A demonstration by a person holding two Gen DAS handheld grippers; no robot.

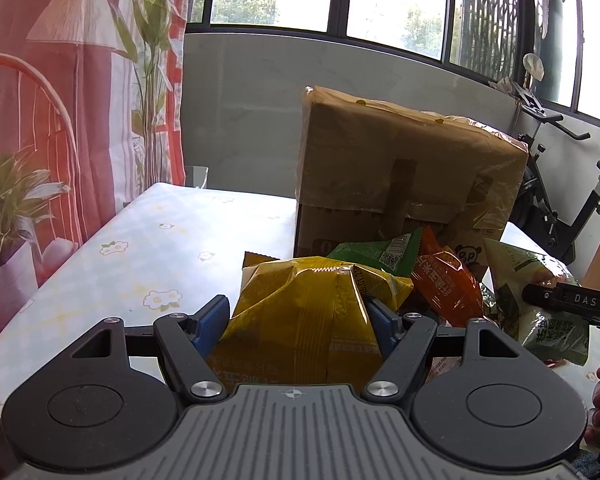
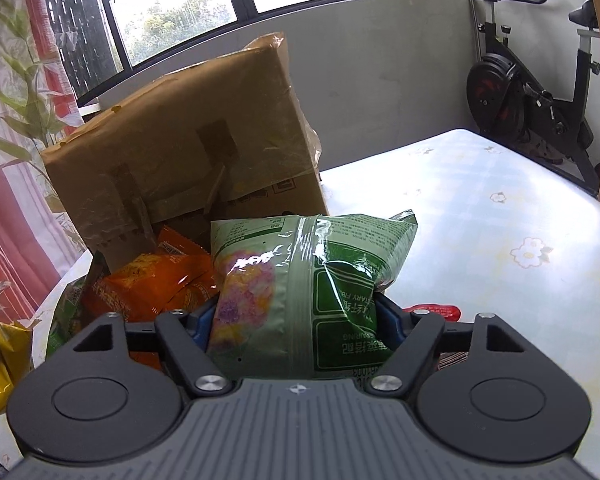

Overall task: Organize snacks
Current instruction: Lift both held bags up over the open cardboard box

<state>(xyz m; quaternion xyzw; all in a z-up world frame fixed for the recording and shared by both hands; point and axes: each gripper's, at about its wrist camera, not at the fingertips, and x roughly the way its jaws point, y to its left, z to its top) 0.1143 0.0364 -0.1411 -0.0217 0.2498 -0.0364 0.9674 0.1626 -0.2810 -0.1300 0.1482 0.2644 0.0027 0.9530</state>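
Observation:
A yellow snack bag sits between the blue pads of my left gripper, which is shut on it just above the table. A green snack bag fills the jaws of my right gripper, and its right side is creased where the pad presses in. In the left wrist view the same green bag shows at the right, with part of the right gripper's black body over it. Orange packets and a small green packet lie piled between the two held bags, against a cardboard box.
The taped cardboard box stands at the middle back of the flower-patterned table. A red packet peeks out by my right fingers. An exercise bike stands beyond the table's far right, and a patterned curtain hangs on the left.

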